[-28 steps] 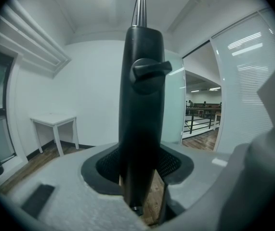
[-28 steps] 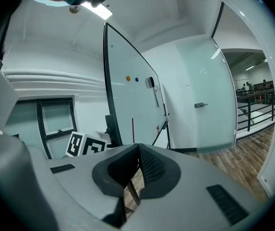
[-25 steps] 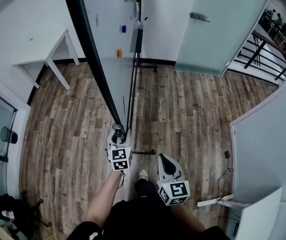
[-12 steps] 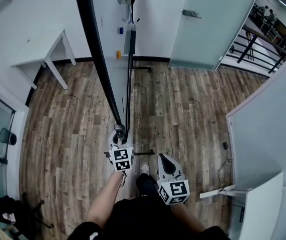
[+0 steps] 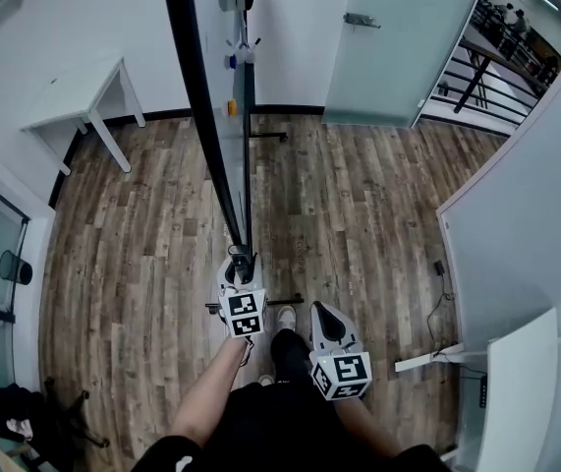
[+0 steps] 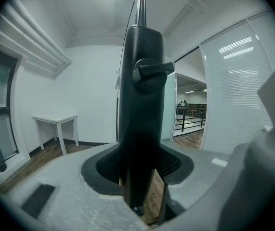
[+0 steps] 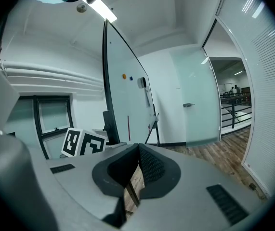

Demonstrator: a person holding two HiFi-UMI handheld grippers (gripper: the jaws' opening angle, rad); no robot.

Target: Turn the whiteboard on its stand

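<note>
The whiteboard [image 5: 217, 67] stands almost edge-on in the head view, its black frame [image 5: 195, 87] running from the top down to my left gripper [image 5: 240, 267]. My left gripper is shut on the black upright [image 6: 142, 109] at the board's near end. That upright fills the space between the jaws, with a knob [image 6: 152, 71] on its side. My right gripper [image 5: 324, 315] hangs low to the right of the left one, shut with nothing in it, apart from the board. From the right gripper view the whiteboard [image 7: 127, 90] rises ahead at left, beside the left gripper's marker cube [image 7: 86, 142].
A white table [image 5: 74, 91] stands at the back left wall. A frosted glass door [image 5: 388, 37] is at the back, railings [image 5: 472, 72] beyond it. A white partition [image 5: 526, 214] lines the right side. The stand's far foot [image 5: 265, 136] rests on the wood floor. My shoe [image 5: 285, 318] is below.
The whiteboard has swung with my left gripper on its end: its line in the head view went from slanted to nearly straight up. The left gripper shifted slightly right; the right gripper barely moved.
</note>
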